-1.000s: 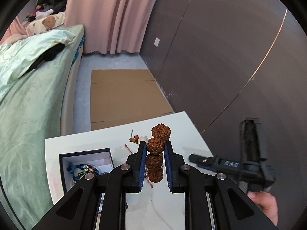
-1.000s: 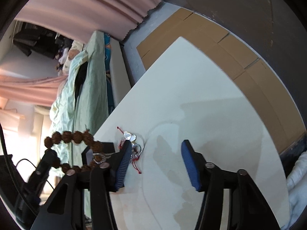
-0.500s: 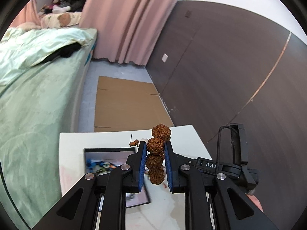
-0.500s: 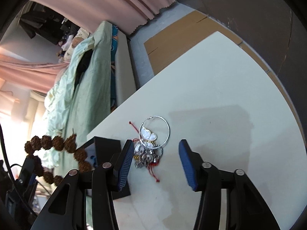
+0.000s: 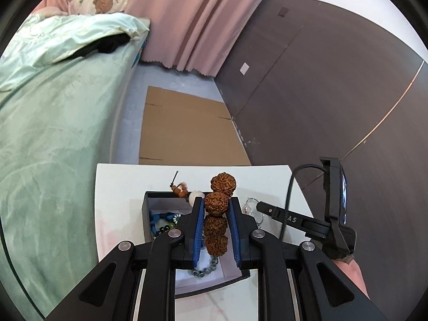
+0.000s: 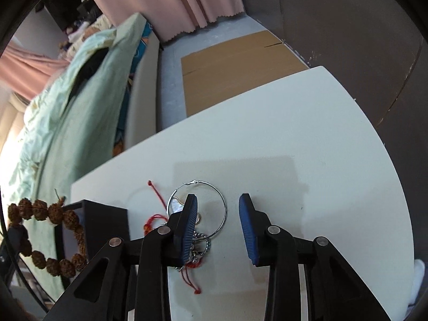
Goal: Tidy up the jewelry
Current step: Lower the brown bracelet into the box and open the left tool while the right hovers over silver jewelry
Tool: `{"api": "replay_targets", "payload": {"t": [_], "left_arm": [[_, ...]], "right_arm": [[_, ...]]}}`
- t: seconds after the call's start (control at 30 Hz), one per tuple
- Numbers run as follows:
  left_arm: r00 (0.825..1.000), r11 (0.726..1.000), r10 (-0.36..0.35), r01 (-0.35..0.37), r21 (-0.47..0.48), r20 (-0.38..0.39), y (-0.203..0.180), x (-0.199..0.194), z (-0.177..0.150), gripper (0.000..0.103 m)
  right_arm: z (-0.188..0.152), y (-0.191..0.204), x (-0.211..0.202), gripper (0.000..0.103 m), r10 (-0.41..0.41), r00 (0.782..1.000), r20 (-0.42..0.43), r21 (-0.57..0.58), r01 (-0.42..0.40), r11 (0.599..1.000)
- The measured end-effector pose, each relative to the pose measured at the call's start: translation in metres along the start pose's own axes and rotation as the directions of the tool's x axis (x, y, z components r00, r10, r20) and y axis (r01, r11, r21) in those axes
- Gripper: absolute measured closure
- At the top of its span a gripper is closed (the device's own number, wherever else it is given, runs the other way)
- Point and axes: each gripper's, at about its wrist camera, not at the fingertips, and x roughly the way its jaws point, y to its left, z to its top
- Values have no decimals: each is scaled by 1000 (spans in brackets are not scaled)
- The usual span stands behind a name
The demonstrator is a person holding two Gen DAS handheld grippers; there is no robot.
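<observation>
A white table [image 6: 294, 139] fills the right wrist view, a black jewelry box [image 5: 146, 208] at its nine o'clock edge. The left gripper [image 5: 216, 207] clenches a brown seed-bead bracelet [image 5: 216, 203] above the box. The right gripper [image 6: 218, 226] hangs released over a silver hoop earring [image 6: 222, 208], with a red cord [image 6: 157, 195] at ten o'clock.

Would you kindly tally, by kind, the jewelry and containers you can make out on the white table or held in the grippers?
Brown seed-bead bracelet, held in the left gripper: 1
Silver hoop: 1
Red cord piece: 1
Silver chain in the box: 1
Blue beaded piece in the box: 1
Black box: 1
Total: 6; the tangle by the right gripper may hide more.
</observation>
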Motion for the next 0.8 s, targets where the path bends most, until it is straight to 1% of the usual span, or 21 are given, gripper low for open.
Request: {"api": "replay_targets", "payload": {"t": [0.1, 0.13, 0.17, 0.2, 0.23, 0.37, 0.47, 0.57, 0.63, 0.8], "left_arm": [[1000, 1000, 9, -9, 7, -6, 2, 4, 1, 84], [1000, 1000, 13, -13, 10, -7, 2, 5, 1, 84], [1000, 1000, 17, -17, 11, -9, 3, 6, 1, 84], [1000, 1000, 19, -19, 10, -11, 3, 6, 0, 84], [1000, 1000, 21, -21, 9, -12, 4, 7, 0, 84], [999, 999, 32, -32, 6, -11, 6, 6, -1, 84], [999, 999, 39, -39, 9, -9, 6, 3, -3, 84], [999, 999, 38, -38, 5, -12, 3, 3, -6, 84], [1000, 1000, 24, -24, 5, -15, 0, 2, -8, 84], [999, 1000, -26, 27, 15, -31, -10, 3, -13, 82]], "right_arm": [[0, 10, 0, 74, -70, 998, 3, -65, 70, 995], [0, 13, 0, 77, -96, 995, 3, -86, 96, 992], [0, 17, 1, 83, -129, 992, 6, -110, 129, 985], [-1, 19, 1, 86, -161, 987, 10, -134, 161, 978], [-2, 19, 0, 91, -173, 985, 14, -145, 173, 974], [-3, 15, -4, 100, -177, 984, 7, -168, 175, 970], [-6, 14, -7, 101, -187, 982, 4, -187, 185, 965], [-11, 9, -12, 102, -171, 985, -5, -175, 168, 970], [-11, 5, -14, 102, -146, 989, -10, -154, 142, 978], [-13, -2, -31, 102, -87, 996, 20, -114, 89, 989]]}}
